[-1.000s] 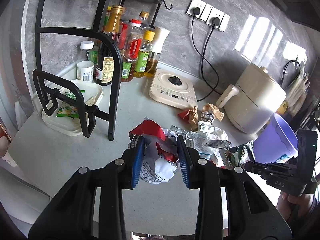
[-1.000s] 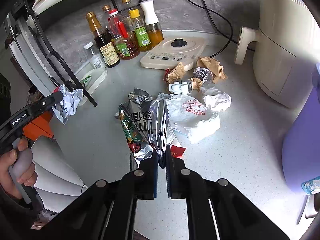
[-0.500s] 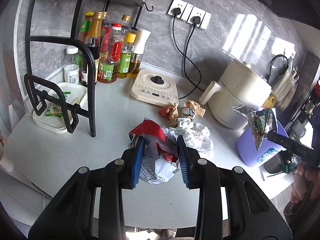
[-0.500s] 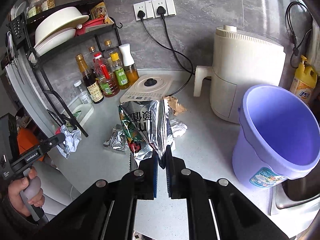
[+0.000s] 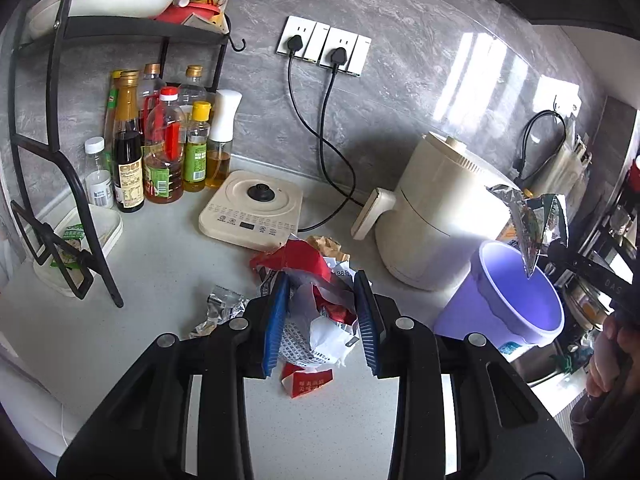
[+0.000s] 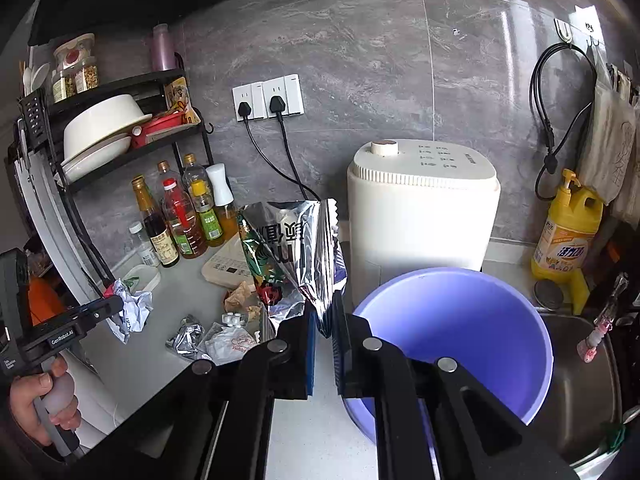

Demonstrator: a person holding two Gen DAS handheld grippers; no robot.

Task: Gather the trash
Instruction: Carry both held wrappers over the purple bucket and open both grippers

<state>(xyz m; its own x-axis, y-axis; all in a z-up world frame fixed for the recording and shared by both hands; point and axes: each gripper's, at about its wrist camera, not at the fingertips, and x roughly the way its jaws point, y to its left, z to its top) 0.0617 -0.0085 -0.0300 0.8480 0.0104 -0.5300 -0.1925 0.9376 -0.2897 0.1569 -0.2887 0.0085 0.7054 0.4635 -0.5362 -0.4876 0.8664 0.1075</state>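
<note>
Pinching a foil bag (image 6: 294, 256) between closed fingers, the right gripper (image 6: 323, 350) matches the left gripper (image 5: 320, 320) clamping crumpled wrappers (image 5: 318, 320).

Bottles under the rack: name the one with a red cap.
The red-capped bottle stands in the front row between the dark sauce bottle and the yellow-capped bottle; only its cap is red.

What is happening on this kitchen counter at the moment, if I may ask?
A person is clearing trash with two grippers. The right hand-held gripper is shut on a foil snack bag, held up beside the purple bucket, not yet dropped. The left hand-held gripper is shut on a wad of crumpled wrappers above the counter. More wrappers remain near the induction cooker.
</note>
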